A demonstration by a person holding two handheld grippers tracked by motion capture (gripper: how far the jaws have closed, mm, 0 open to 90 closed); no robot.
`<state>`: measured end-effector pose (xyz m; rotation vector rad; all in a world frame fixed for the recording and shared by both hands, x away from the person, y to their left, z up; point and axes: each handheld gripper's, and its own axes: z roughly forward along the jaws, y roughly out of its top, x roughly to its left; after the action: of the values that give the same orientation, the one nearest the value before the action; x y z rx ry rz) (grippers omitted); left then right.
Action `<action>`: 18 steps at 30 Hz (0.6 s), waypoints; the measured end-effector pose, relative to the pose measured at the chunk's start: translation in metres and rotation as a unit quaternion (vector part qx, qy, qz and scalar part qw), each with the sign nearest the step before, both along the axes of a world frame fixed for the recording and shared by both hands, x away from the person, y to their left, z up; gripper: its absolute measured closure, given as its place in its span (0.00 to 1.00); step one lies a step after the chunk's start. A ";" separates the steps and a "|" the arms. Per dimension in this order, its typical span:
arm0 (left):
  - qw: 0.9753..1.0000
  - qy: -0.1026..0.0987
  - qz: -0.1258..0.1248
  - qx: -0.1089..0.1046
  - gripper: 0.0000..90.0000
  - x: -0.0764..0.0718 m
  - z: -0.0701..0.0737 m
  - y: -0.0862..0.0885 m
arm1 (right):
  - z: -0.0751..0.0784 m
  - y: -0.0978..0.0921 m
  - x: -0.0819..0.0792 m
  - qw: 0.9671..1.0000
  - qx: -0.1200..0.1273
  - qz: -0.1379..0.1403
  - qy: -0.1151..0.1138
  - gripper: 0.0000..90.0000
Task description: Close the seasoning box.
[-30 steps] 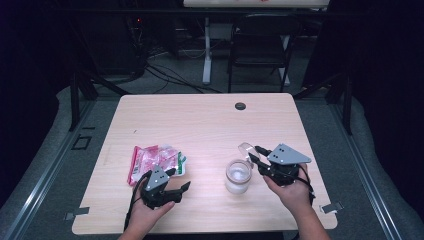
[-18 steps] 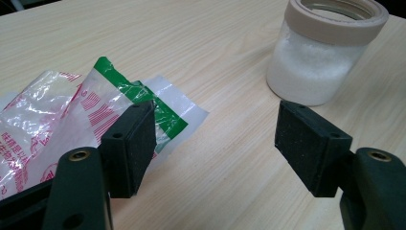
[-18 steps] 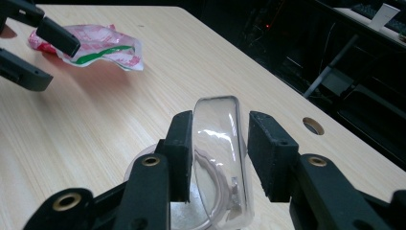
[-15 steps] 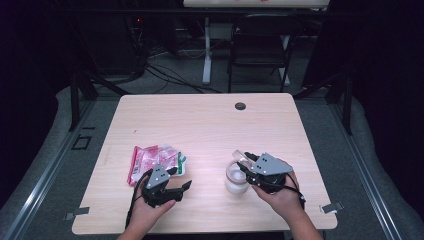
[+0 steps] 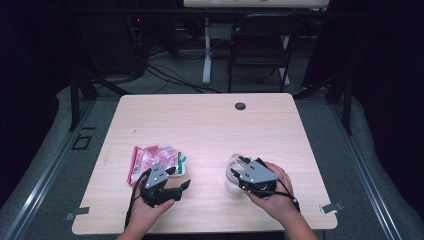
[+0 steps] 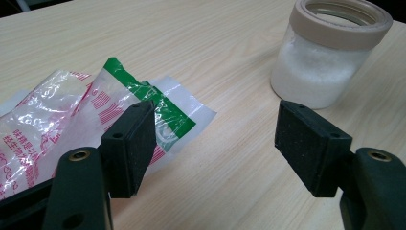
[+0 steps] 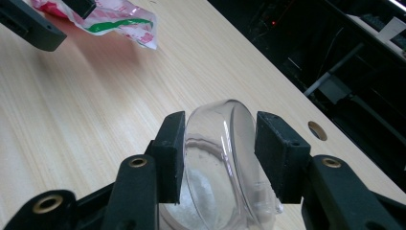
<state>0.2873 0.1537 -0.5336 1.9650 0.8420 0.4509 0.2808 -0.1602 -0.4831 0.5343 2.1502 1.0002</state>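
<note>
The right hand-held gripper [image 7: 220, 158] grips a clear lid [image 7: 225, 158] edge-on, directly above the jar [image 6: 330, 57] of white powder near the front edge of the surface [image 5: 210, 120]. The jar stands open, so I judge the lid off or about to go on. The left hand-held gripper [image 6: 213, 141], jaws wide and empty, hovers beside the plastic packets [image 6: 72, 120]. The wooden surface sits in a dark room with a chair [image 5: 260, 50] and cables behind.

Red-and-green printed clear packets [image 6: 72, 115]
</note>
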 end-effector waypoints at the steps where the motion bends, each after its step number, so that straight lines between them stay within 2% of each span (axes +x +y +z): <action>1: 1.000 0.000 0.000 0.000 0.34 0.000 0.000 0.000 | 0.000 0.001 0.000 1.000 0.001 0.003 0.002 0.60; 4: 1.000 -0.001 0.002 -0.001 0.34 0.000 0.001 0.001 | -0.002 0.003 0.000 1.000 0.000 0.014 0.012 0.58; 10: 1.000 -0.006 0.010 -0.007 0.34 0.000 0.003 0.005 | -0.004 0.011 -0.003 0.999 0.006 0.042 0.014 0.49; 14: 1.000 -0.007 0.013 -0.011 0.34 0.000 0.004 0.006 | -0.002 0.011 -0.004 0.998 0.024 0.048 0.022 0.49; 18: 1.000 -0.007 0.014 -0.012 0.34 -0.001 0.005 0.006 | 0.002 0.005 -0.002 0.998 0.047 0.042 0.029 0.49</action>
<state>0.2866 0.1597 -0.5285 1.9281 0.8631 0.4697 0.2789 -0.1551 -0.4812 0.5267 2.2004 1.1502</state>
